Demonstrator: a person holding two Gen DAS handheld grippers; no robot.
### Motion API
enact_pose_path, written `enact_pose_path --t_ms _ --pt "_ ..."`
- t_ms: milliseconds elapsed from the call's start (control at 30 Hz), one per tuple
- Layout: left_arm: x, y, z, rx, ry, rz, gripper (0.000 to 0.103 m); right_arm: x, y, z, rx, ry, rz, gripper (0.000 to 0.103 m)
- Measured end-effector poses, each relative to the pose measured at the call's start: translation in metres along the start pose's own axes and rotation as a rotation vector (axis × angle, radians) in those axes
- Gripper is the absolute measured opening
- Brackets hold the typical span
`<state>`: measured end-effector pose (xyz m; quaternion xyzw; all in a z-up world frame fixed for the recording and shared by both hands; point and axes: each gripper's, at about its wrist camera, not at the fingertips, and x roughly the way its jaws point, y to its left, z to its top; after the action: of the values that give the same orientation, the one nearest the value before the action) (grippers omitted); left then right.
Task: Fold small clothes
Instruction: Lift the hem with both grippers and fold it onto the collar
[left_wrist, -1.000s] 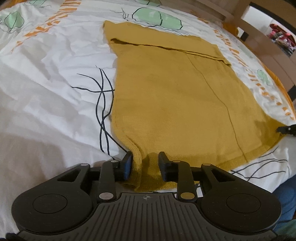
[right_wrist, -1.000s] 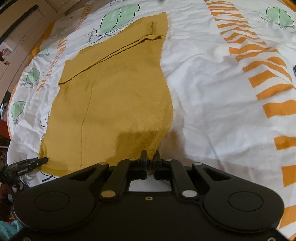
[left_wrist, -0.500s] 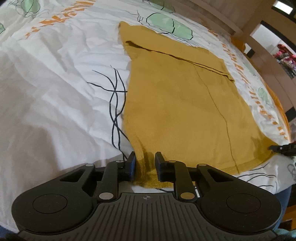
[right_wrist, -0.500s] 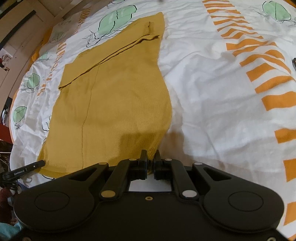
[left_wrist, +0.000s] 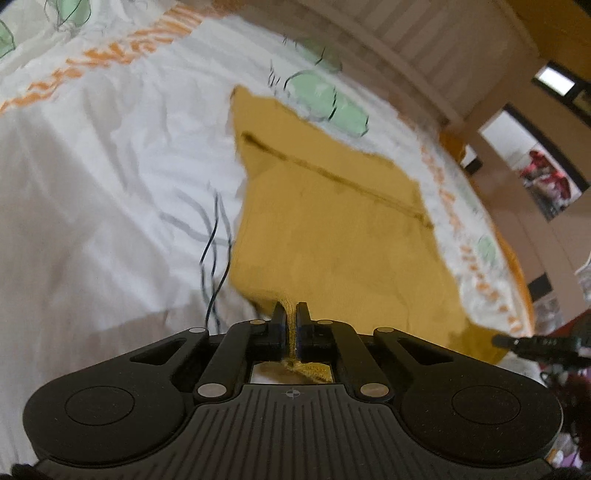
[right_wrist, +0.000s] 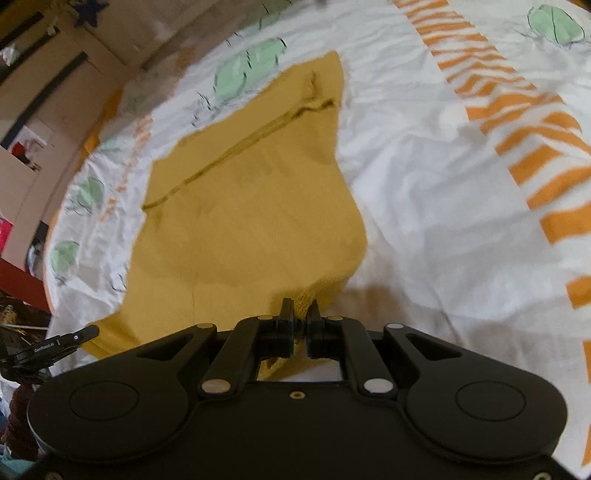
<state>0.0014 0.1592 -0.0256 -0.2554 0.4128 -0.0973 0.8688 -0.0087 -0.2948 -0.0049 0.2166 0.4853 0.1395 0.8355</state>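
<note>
A white bedsheet (left_wrist: 110, 177) printed with green leaves and orange stripes covers the bed; pale wooden furniture stands beyond. Nothing lies on the mustard-yellow knitted garment (left_wrist: 332, 236), spread flat on the sheet, one folded edge crossing its far end. The left tool (left_wrist: 291, 314) is clenched on one near corner, the right tool (right_wrist: 300, 310) on the other.

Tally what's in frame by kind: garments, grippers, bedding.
Garments: 1, the mustard knit garment, lying on the bed, near hem pinched at both corners.
Grippers: 2, the left gripper and the right gripper, each shut on the hem.
Bedding: 1, the white printed bedsheet with orange stripes and green leaves.
Total: 4
</note>
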Motion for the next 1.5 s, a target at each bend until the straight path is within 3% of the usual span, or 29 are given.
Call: enact_pose_path --t_ms 400,733,1033,1500 --pt "0.004 -0.013 0.060 0.028 -0.143 -0.032 0.004 -0.007 0.016 0.045 -0.016 -0.168 0.090 0.013" --pt "0.026 -0.014 0.126 0.020 -0.257 -0.022 0.004 0.017 0.020 0.105 -0.022 -0.285 0.123 0.013" --pt "0.072 -0.002 0.176 -0.029 -0.284 -0.003 0.004 0.060 0.012 0.167 -0.002 -0.348 0.115 0.013" --pt "0.150 0.022 0.225 -0.065 -0.260 0.074 0.004 0.147 -0.017 0.230 0.084 -0.337 0.054 0.013"
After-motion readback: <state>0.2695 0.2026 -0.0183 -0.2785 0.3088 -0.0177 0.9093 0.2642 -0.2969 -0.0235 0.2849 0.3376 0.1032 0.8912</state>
